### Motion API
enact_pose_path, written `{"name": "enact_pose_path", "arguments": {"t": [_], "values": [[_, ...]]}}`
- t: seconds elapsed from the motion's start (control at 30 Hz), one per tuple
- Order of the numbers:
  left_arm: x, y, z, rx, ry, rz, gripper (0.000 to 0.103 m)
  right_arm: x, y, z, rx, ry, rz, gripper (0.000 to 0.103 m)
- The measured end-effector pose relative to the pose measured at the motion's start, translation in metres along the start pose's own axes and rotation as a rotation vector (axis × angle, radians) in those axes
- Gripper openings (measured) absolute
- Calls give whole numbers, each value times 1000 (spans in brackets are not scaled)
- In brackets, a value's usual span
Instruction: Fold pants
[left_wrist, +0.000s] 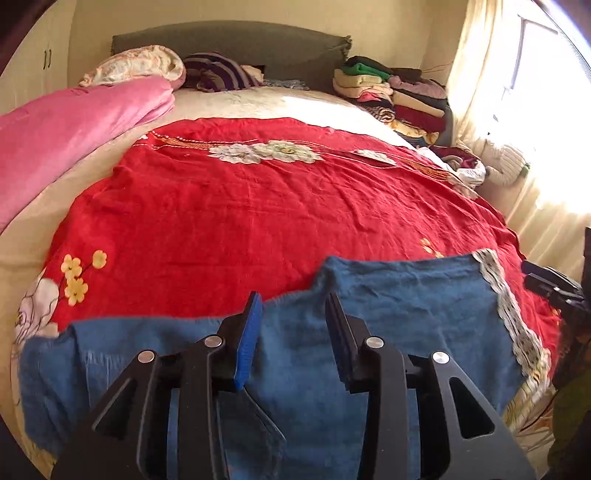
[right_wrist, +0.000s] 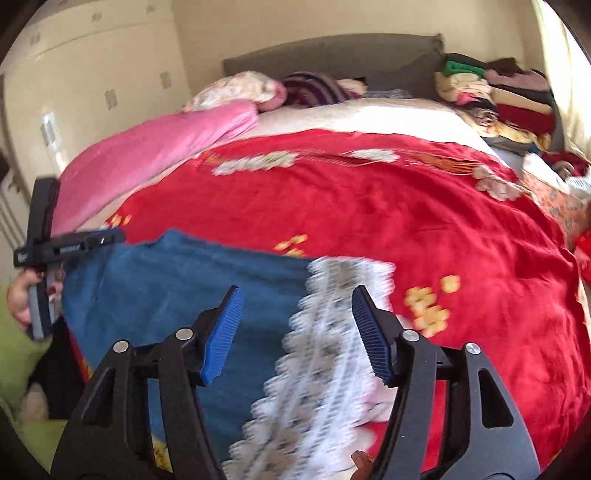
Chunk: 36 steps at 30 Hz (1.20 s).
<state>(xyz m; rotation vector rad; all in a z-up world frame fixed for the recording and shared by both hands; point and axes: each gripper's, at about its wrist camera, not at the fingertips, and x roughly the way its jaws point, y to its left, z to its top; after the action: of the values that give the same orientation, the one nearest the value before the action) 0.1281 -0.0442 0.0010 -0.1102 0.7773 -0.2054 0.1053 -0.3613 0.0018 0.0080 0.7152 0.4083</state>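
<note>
we see the blue pants (left_wrist: 388, 325) lying flat on the red sheet (left_wrist: 258, 206), at the bed's 6 o'clock edge, their lace trim (left_wrist: 513, 314) at 3 o'clock. our left gripper (left_wrist: 293, 314) hangs over the cloth, jaws apart, nothing pinched between them. our right gripper (right_wrist: 297, 314) hangs over the trim, jaws wide apart and empty. folded clothes (left_wrist: 399, 92) sit at 1 o'clock, a pink quilt (left_wrist: 74, 129) at 10.

red floral bedspread (left_wrist: 280, 206) | pink quilt (left_wrist: 74, 125) | stacked clothes (left_wrist: 399, 92) by headboard (left_wrist: 229, 40) | curtain (left_wrist: 491, 74)
</note>
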Motion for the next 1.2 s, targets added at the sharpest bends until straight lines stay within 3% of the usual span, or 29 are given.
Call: {"name": "enact_pose_path", "arguments": {"t": [0.1,0.23,0.3,0.57,0.77,0.87,1.2], "values": [[1,-18,-15,45,34,-37,35,14,30,-10,-77,52,13,62],[22,-23,-36,89,111,45,35,35,41,-25,-130,147,-100,68],[27,-12,-39,65,117,46,37,46,29,-40,-123,227,-159,67],[20,18,-40,-49,103,-8,35,43,22,-49,-102,199,-139,67],[-2,20,-32,-44,65,38,36,32,21,-47,-52,178,-101,68],[-20,29,-23,-44,28,77,42,22,17,-40,-3,142,-74,69],[-73,71,-11,-66,-56,192,53,-9,12,-29,15,55,-110,76]]}}
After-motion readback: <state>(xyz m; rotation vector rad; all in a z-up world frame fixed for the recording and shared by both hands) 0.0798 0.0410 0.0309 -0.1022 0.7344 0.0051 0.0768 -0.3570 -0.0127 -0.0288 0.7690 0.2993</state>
